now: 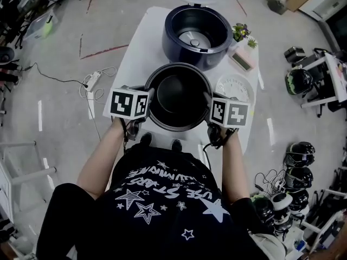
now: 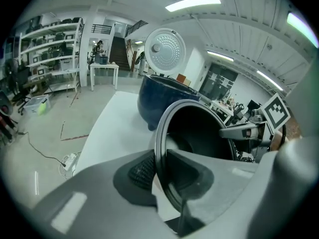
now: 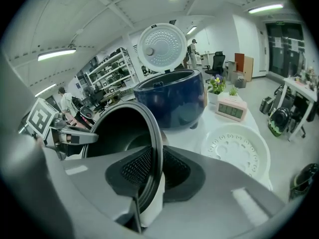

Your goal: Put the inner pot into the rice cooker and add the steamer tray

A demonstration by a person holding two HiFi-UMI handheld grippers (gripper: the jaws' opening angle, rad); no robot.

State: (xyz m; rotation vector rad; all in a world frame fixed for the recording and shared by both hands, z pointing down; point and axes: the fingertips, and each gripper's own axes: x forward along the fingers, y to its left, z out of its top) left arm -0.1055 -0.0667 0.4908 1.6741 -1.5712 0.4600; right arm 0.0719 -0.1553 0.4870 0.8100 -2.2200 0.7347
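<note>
Inner pot (image 1: pixel 179 99) is at the near end of the worktop (image 1: pixel 142 42), and we hold it from both sides. Left tongs (image 2: pixel 159 176) are clamped on its left rim, right tongs (image 3: pixel 149 176) on its right rim. Steamer tray (image 1: pixel 233 89) lies just right of it. Rice cooker (image 1: pixel 198 34) stands beyond, lid up.

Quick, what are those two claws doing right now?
Left gripper: closed on the rim of the inner pot.
Right gripper: closed on the opposite rim of the inner pot.
</note>
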